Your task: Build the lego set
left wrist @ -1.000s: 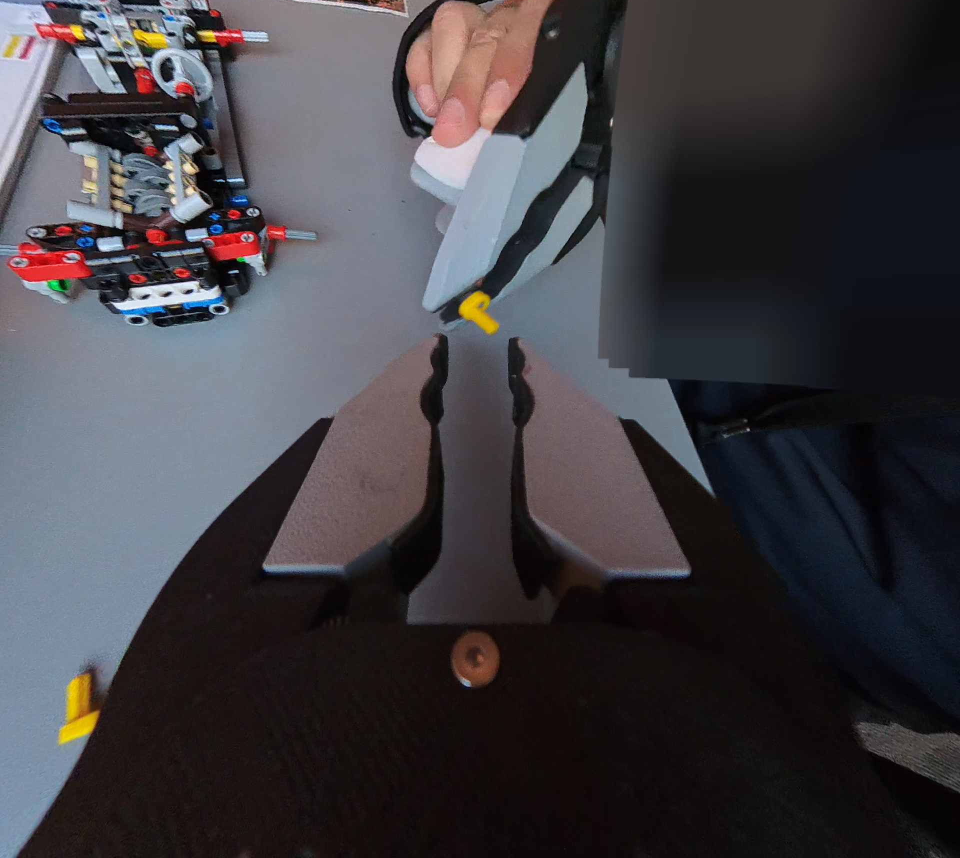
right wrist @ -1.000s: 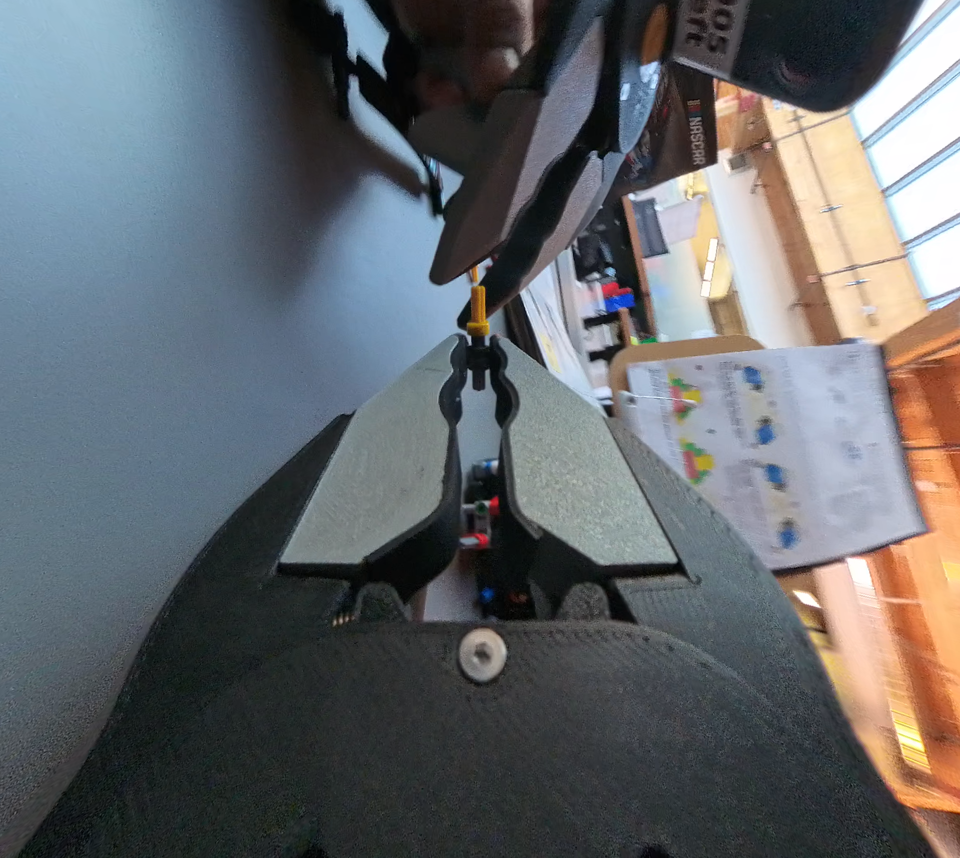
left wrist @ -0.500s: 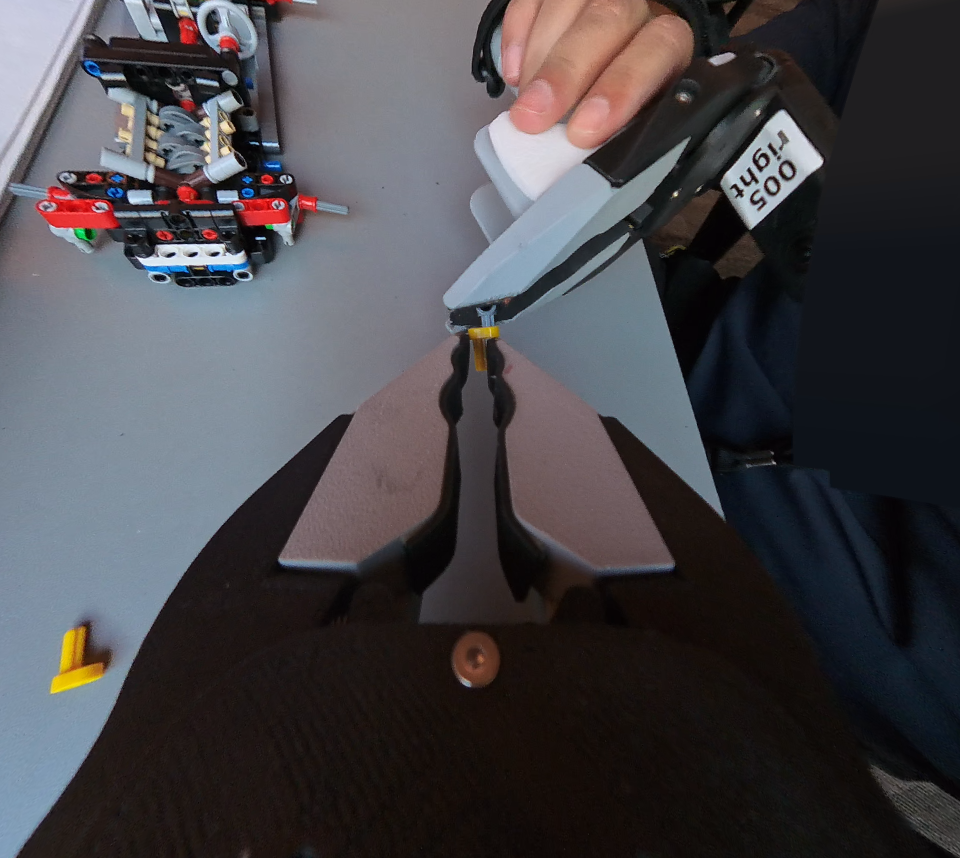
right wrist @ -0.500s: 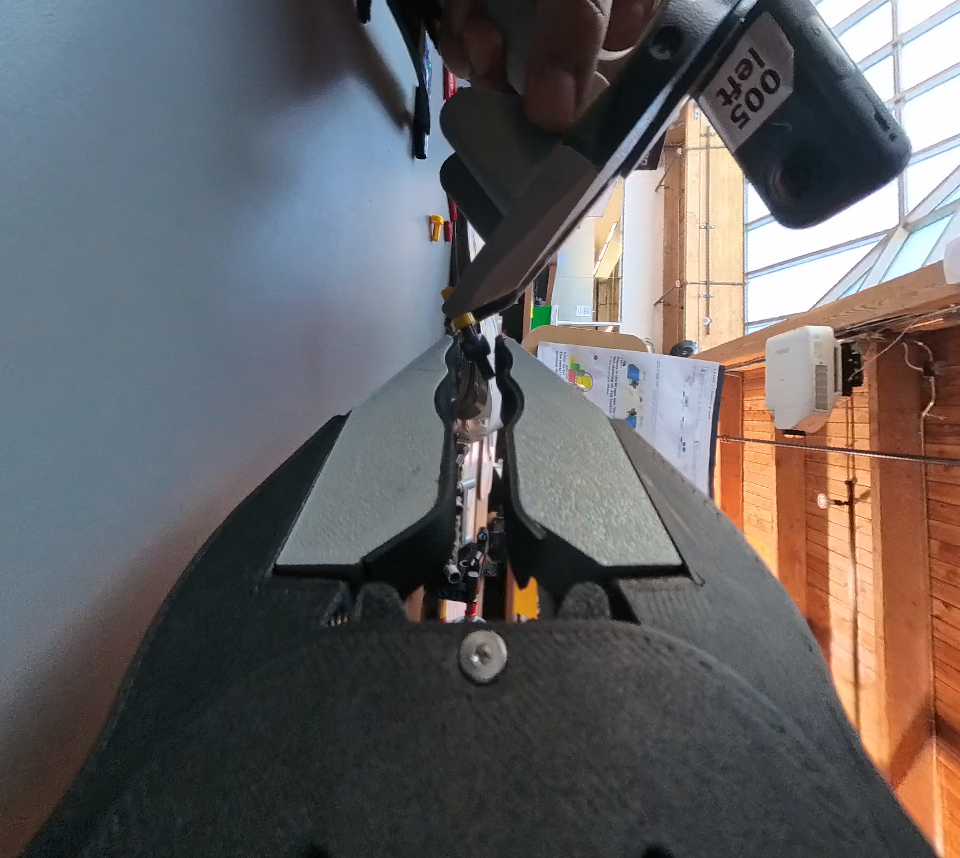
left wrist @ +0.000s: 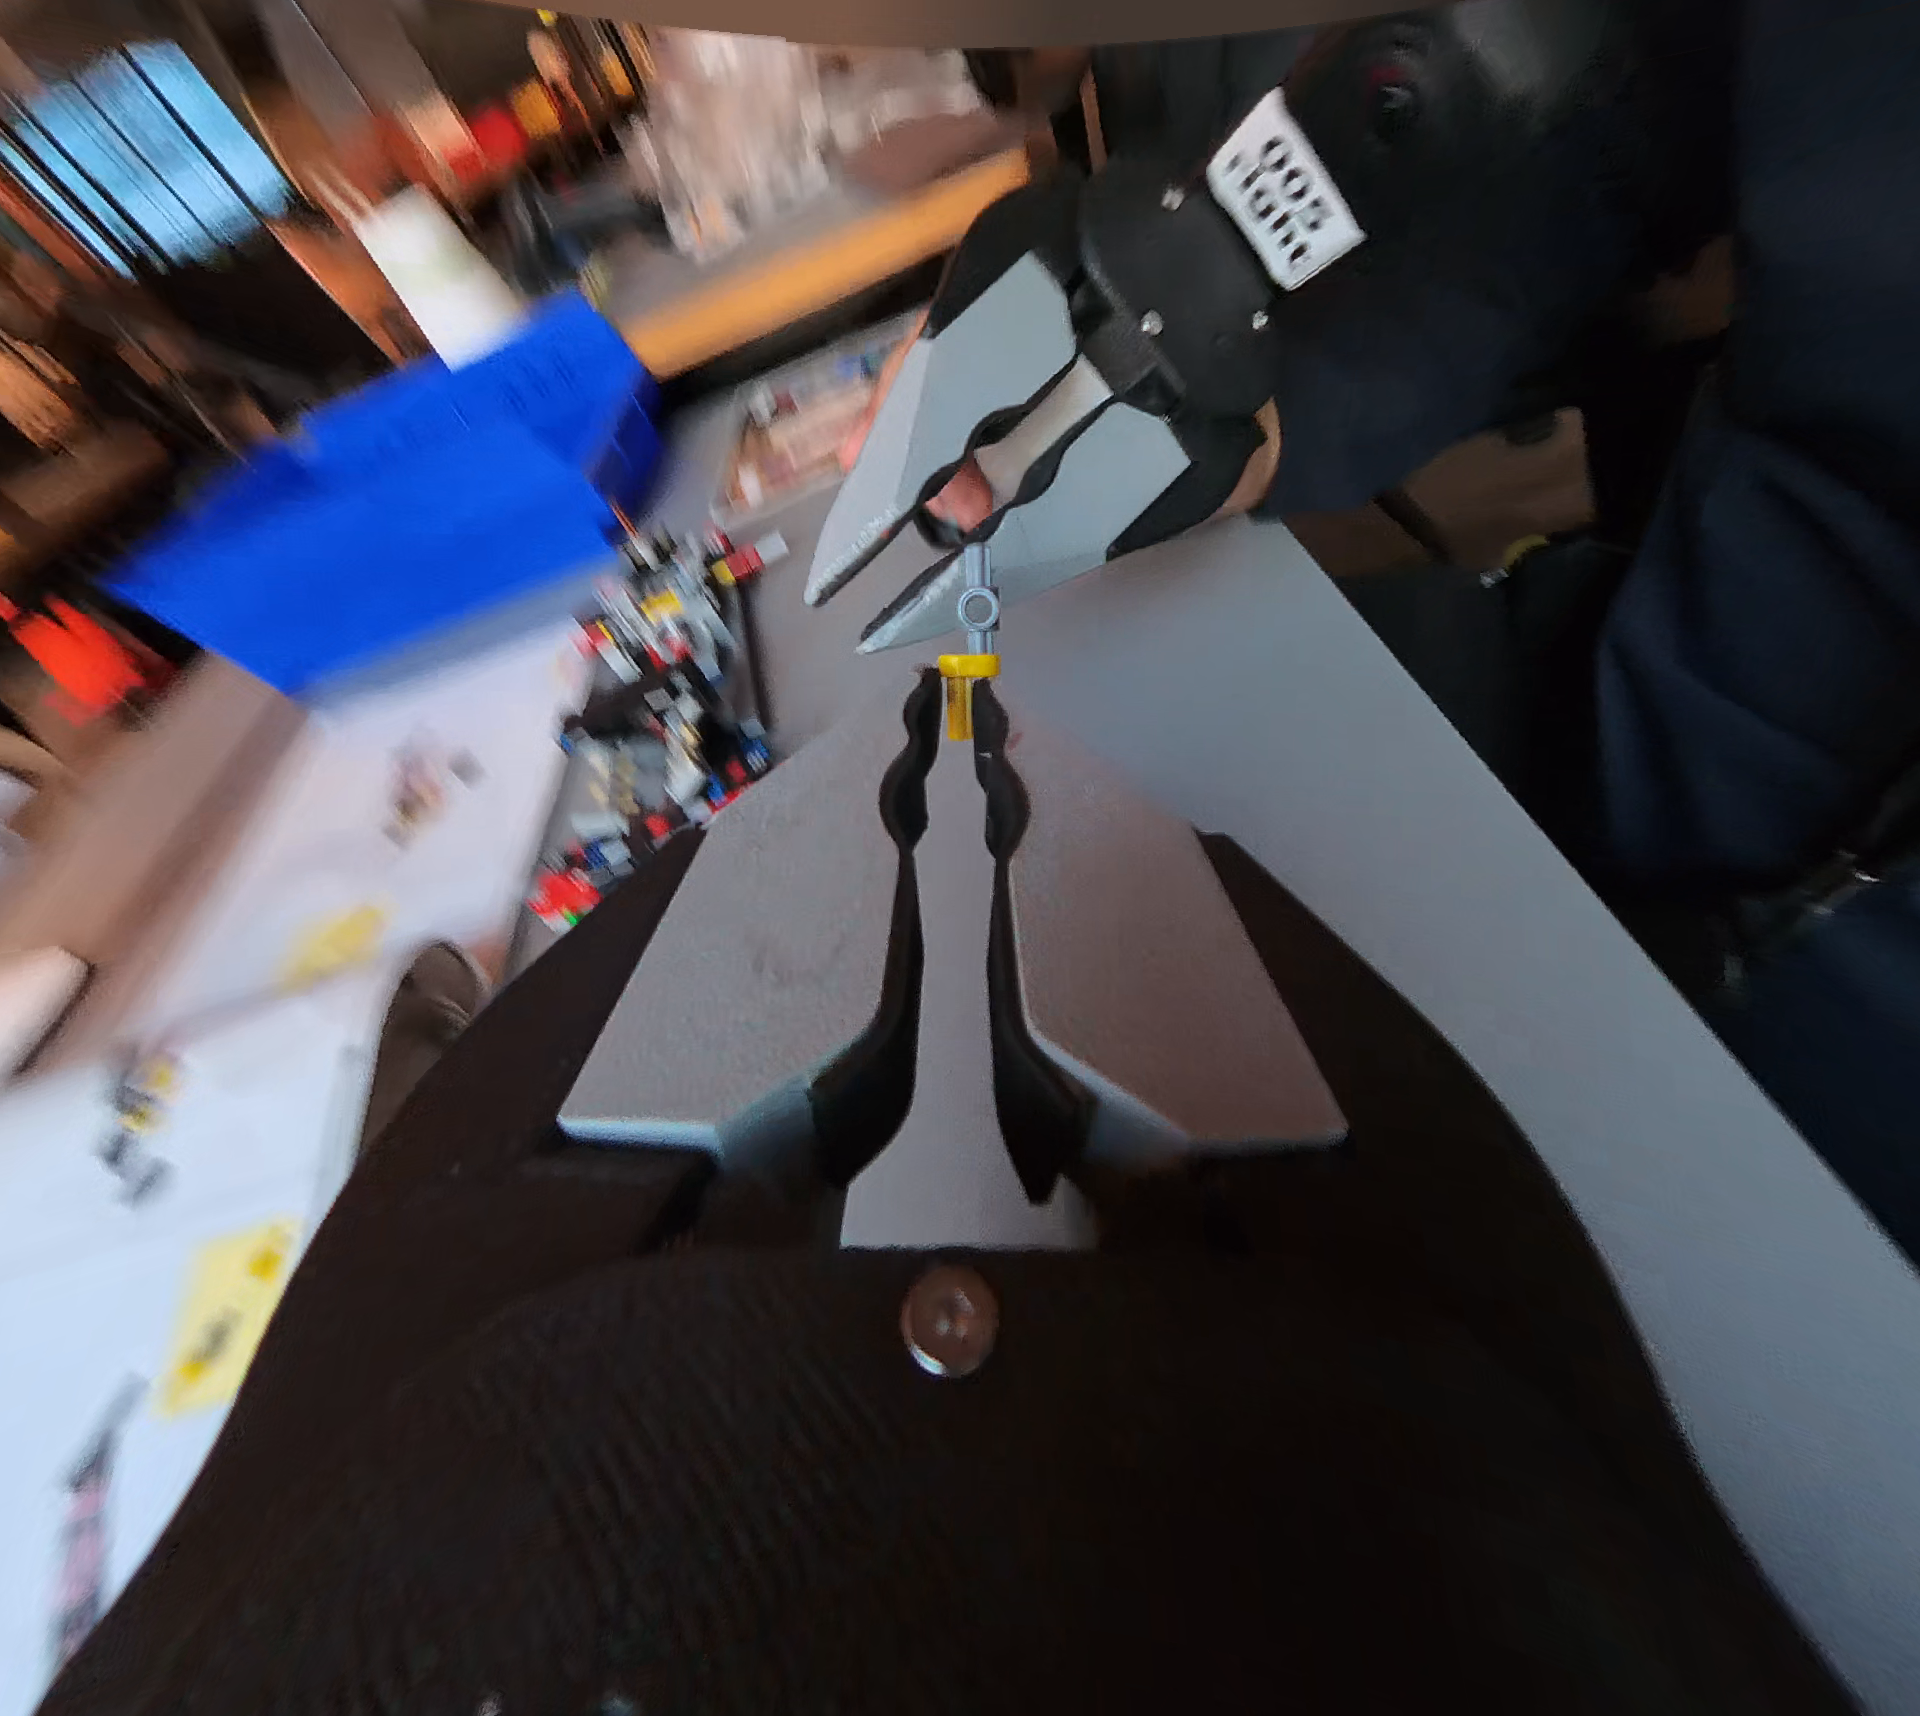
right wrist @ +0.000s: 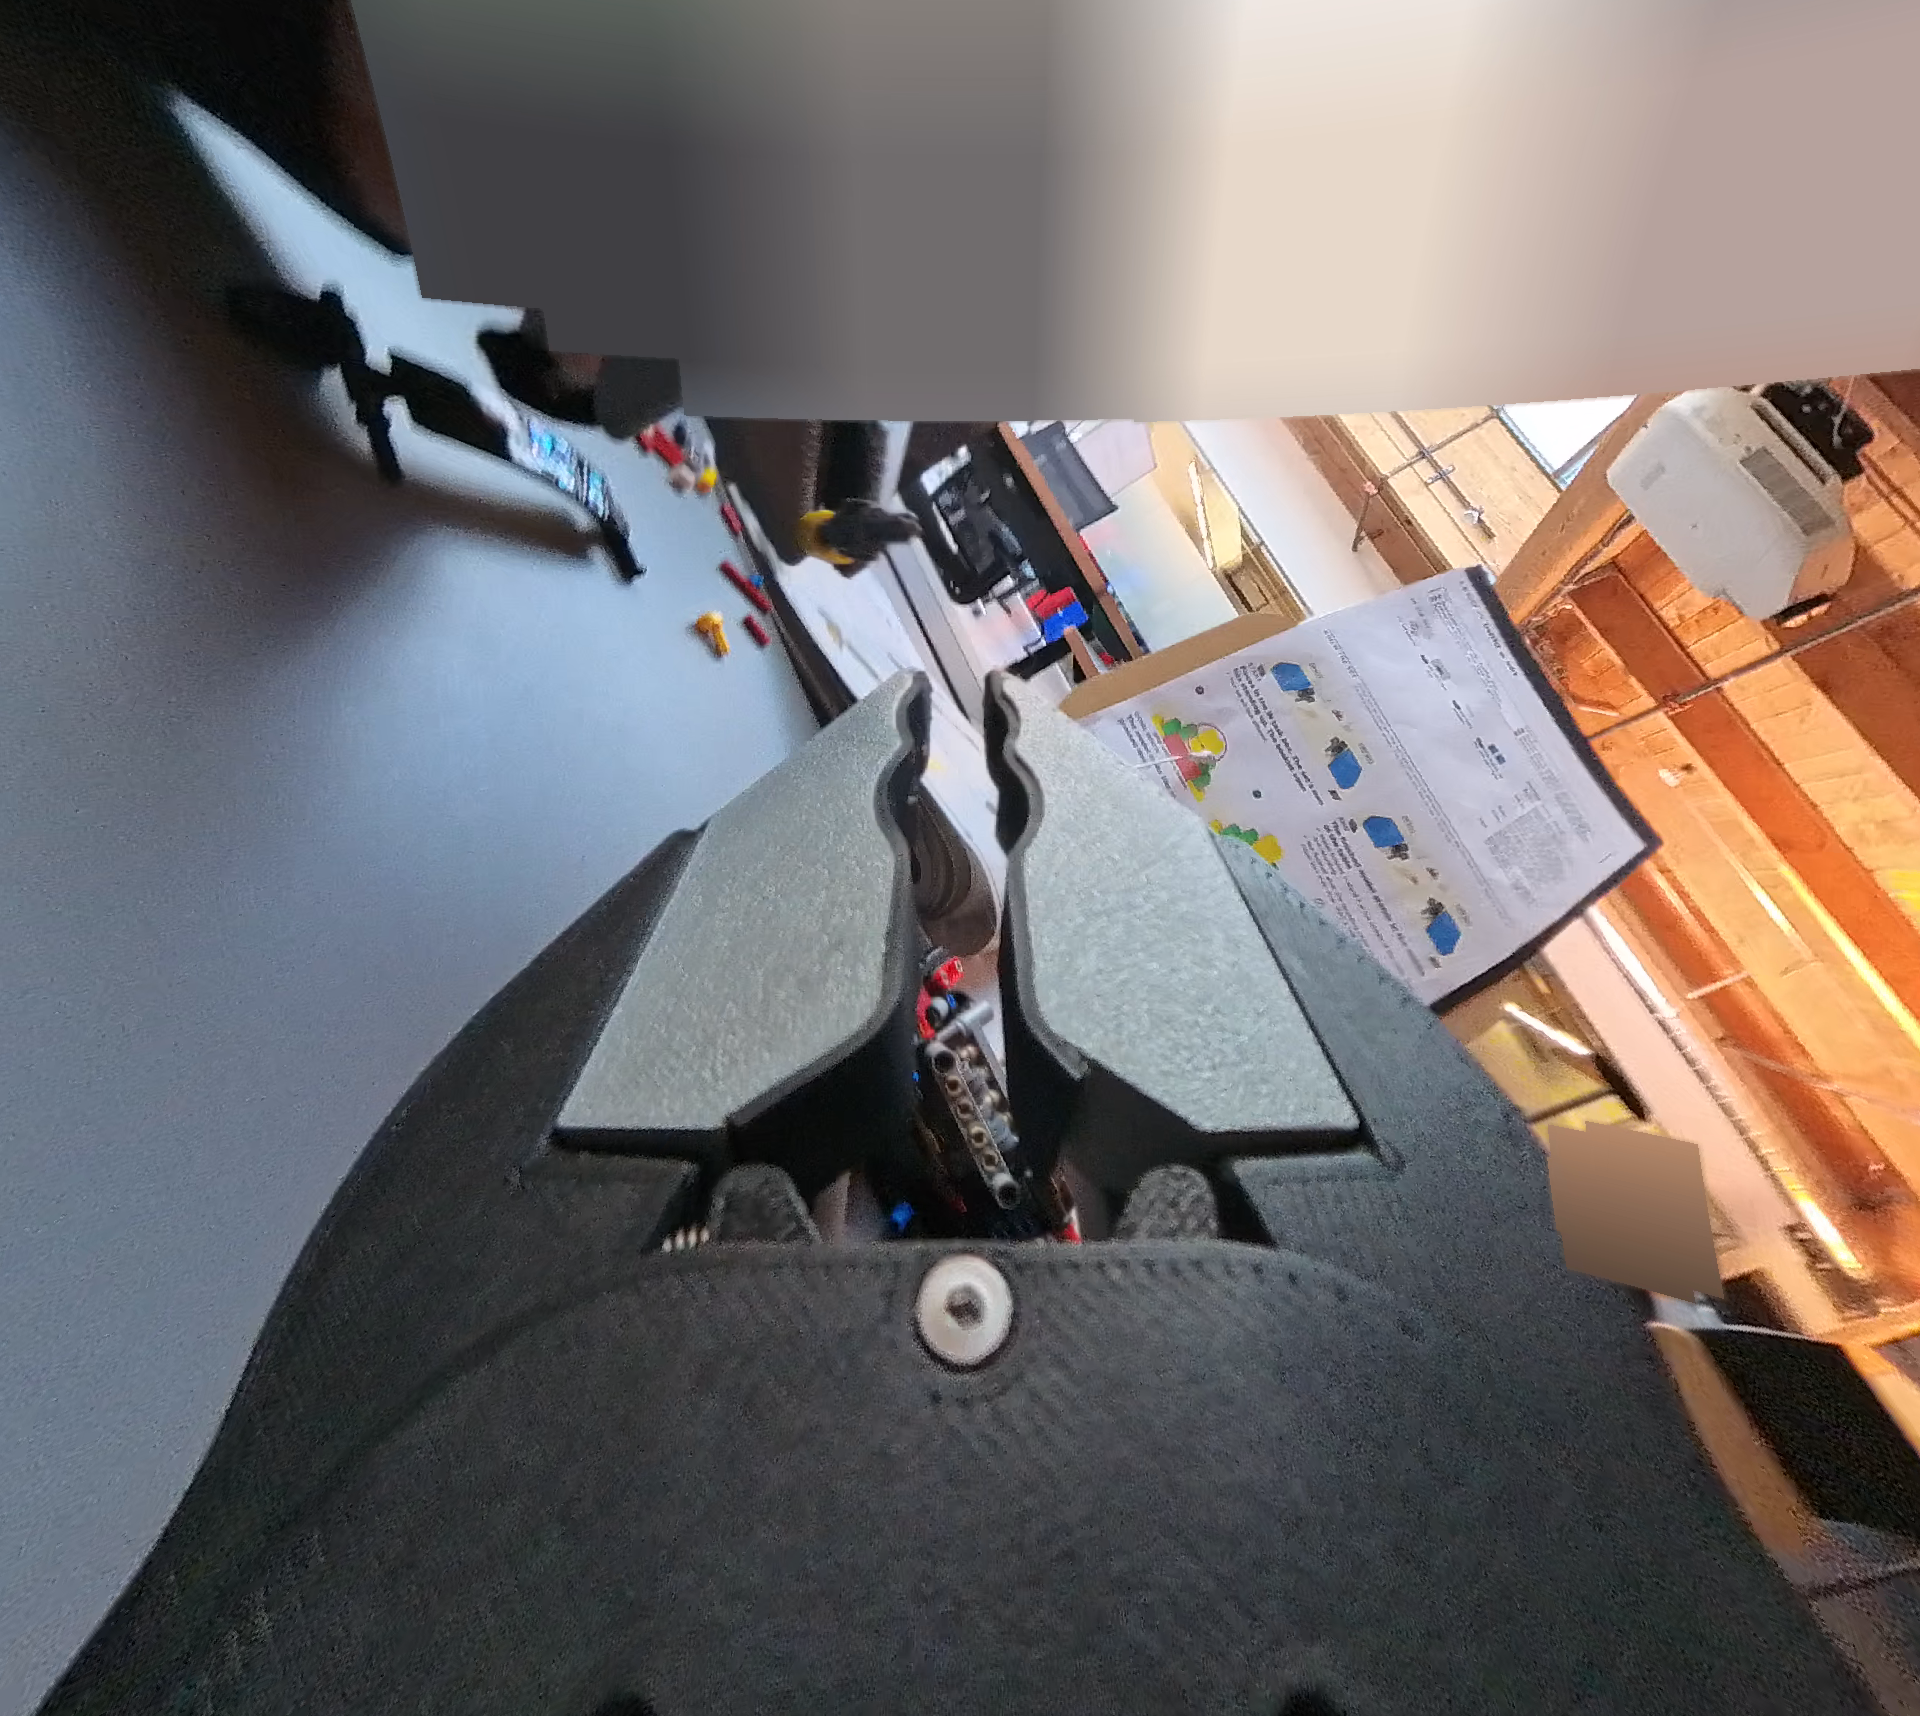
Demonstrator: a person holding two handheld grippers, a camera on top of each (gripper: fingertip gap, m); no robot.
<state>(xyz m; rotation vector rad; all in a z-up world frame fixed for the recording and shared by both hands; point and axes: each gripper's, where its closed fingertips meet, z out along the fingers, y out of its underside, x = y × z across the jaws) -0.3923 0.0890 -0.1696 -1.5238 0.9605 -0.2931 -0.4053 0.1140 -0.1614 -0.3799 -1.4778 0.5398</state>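
Observation:
In the left wrist view my left gripper [left wrist: 954, 710] is shut on the shaft of a small yellow pin [left wrist: 962, 702]. A thin grey connector with a ring [left wrist: 978, 604] sticks out of the pin's head, above the grey table [left wrist: 1299, 731]. My right gripper [left wrist: 836, 622] is just beyond it with its jaws apart. The grey connector crosses in front of its lower finger [left wrist: 914, 617] and is not pinched. In the right wrist view my right gripper [right wrist: 951, 690] is open with nothing between the fingertips.
A partly built brick vehicle [left wrist: 675, 710] and a blue bin [left wrist: 384, 503] lie blurred at the left. In the right wrist view a yellow piece [right wrist: 712, 630] and red pieces [right wrist: 750, 586] lie on the table [right wrist: 312, 783], and a printed instruction sheet [right wrist: 1382, 793] stands at the right. My right gripper's tips are some 15 centimetres from the partly built brick vehicle [left wrist: 675, 710]. The right camera catches it too, in the right wrist view [right wrist: 1019, 1170].
My left gripper closed on the yellow end of the pin that my right gripper held out. My right gripper then opened and drew back. Both views have swung upward.

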